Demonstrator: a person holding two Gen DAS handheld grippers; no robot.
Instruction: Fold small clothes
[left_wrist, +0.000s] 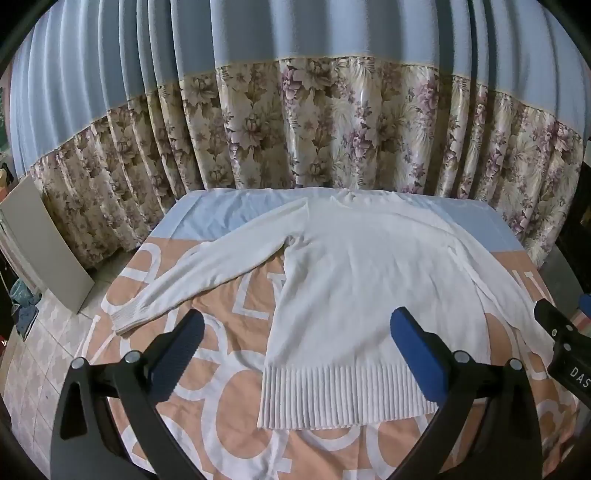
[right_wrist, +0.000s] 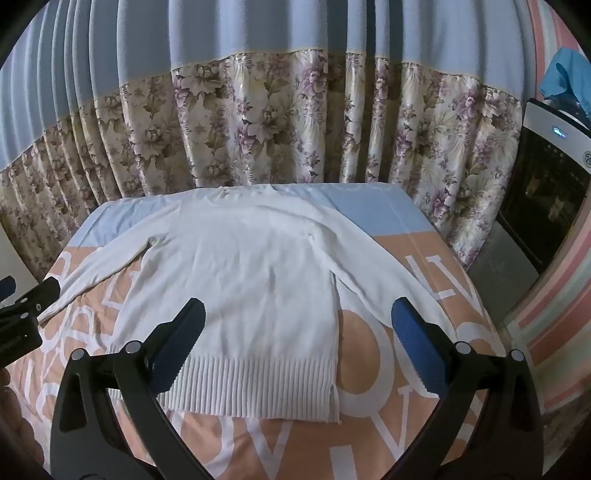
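We judge the folding not yet begun — the sweater (left_wrist: 354, 280) lies spread flat, face or back up we cannot tell, on the tabletop (left_wrist: 229, 373) with its peach cloth and big white letters. Its collar is at the far edge by the curtain (left_wrist: 295, 122), its ribbed hem (left_wrist: 343, 395) nearest us. Both sleeves are out: the left sleeve (left_wrist: 192, 280) angles away from the body toward the left edge, the right sleeve (right_wrist: 373, 266) runs down close beside the body. No crease or fold-over shows, so sleeves and body are all left to do.

Our left gripper (left_wrist: 295, 354) hangs above the hem with its fingers spread wide and nothing between them — the hem's left corner sits in the gap, below them and apart. Our right gripper (right_wrist: 299, 350) is likewise wide and empty, above the hem's right corner (right_wrist: 332, 398), with the right sleeve passing under its right finger (right_wrist: 417, 350). Neither touches the cloth, as far as we can see.
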